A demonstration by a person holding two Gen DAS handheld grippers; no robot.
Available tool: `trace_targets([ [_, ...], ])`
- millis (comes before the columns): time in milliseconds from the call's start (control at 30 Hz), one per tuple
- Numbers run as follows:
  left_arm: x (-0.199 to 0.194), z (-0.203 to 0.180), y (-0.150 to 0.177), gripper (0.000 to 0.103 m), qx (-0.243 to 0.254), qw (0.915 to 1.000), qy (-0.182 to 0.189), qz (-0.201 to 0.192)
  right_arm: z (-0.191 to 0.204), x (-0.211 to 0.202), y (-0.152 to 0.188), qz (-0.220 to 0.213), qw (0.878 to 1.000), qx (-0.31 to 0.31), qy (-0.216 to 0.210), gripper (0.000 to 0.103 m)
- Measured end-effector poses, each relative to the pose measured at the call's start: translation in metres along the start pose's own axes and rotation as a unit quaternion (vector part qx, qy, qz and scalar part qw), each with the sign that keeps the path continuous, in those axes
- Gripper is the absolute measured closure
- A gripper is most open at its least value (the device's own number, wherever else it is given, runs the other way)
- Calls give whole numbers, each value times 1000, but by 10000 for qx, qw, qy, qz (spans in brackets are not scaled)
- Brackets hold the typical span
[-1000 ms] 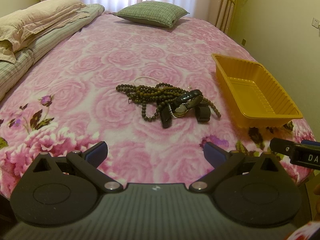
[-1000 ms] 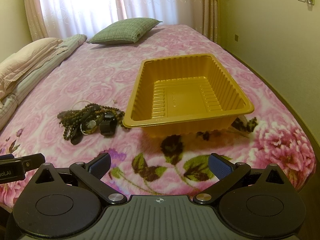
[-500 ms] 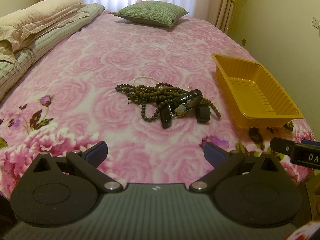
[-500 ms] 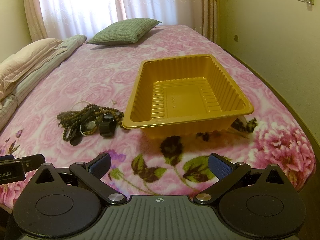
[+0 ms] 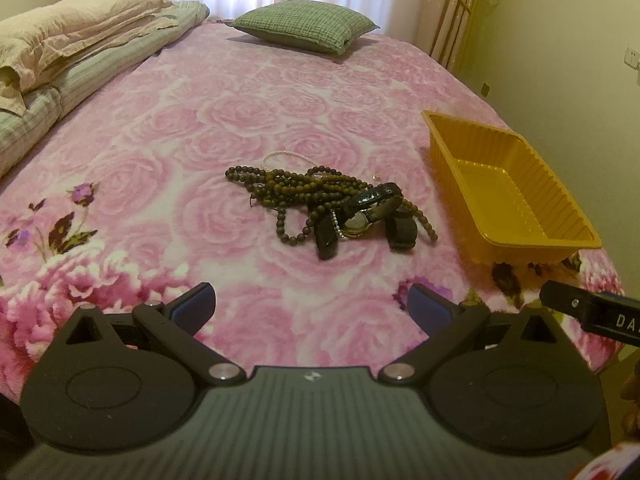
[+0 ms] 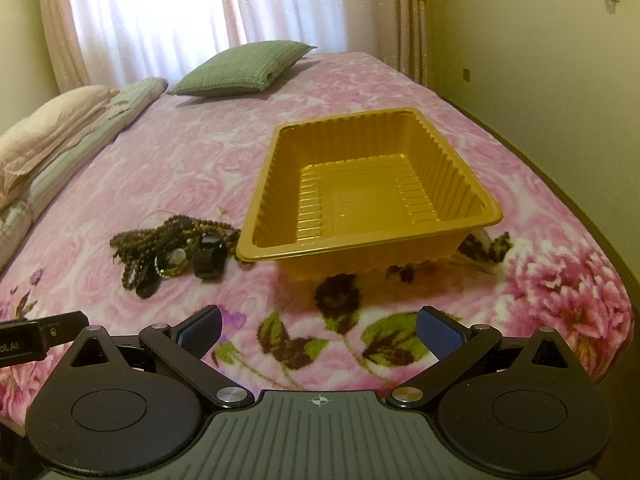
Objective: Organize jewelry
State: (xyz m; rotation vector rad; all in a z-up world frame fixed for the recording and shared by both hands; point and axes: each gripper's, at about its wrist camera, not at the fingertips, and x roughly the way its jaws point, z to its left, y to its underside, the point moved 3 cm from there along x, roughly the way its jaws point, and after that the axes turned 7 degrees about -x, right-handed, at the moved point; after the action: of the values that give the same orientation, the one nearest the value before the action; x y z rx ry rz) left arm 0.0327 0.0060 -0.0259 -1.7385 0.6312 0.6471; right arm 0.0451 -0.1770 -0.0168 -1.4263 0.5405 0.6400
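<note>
left gripper (image 5: 310,308) spread wide, holding nothing | right gripper (image 6: 320,326) spread wide, holding nothing; its side shows letters "DA" | jewelry (image 5: 328,204) heaped mid-bed near front edge of bed (image 5: 160,140) | yellow tray (image 6: 368,192) just beside it, toward right edge

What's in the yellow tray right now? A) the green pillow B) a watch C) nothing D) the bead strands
C: the yellow tray shows only its bare ribbed floor, while the beads and the watch lie in a pile on the bedspread beside it.
</note>
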Motion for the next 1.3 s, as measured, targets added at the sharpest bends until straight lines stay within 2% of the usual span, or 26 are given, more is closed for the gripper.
trace_targets([
  [200, 13, 6, -6, 2, -541, 9974, 451, 140, -15, 1, 1, -214, 9990, 379, -38, 0],
  [400, 29, 9, -12, 2, -925, 9924, 798, 156, -41, 2, -4, -560, 9946, 846, 226, 1],
  [600, 43, 9, -20, 2, -1163, 9880, 1013, -6, -83, 3, -11, -1054, 9825, 1409, 608, 3],
  [667, 47, 8, -22, 2, -1162, 9879, 1026, -94, -97, 7, -13, -1143, 9785, 1589, 647, 12],
  [733, 51, 7, -24, 2, -1198, 9868, 1083, -140, -111, 16, -16, -1136, 9756, 1761, 649, 16],
  [867, 59, 5, -23, 4, -1209, 9859, 1142, -162, -131, 34, -17, -1119, 9694, 2088, 645, 35],
  [1000, 65, 2, -19, 7, -1164, 9867, 1129, -122, -141, 46, -15, -1217, 9632, 2317, 610, 47],
  [1067, 68, 1, -17, 8, -1148, 9865, 1159, -110, -145, 54, -15, -1239, 9610, 2401, 589, 57],
  [1300, 74, -1, -14, 10, -1045, 9874, 1181, -107, -152, 69, -15, -1343, 9548, 2605, 504, 76],
])
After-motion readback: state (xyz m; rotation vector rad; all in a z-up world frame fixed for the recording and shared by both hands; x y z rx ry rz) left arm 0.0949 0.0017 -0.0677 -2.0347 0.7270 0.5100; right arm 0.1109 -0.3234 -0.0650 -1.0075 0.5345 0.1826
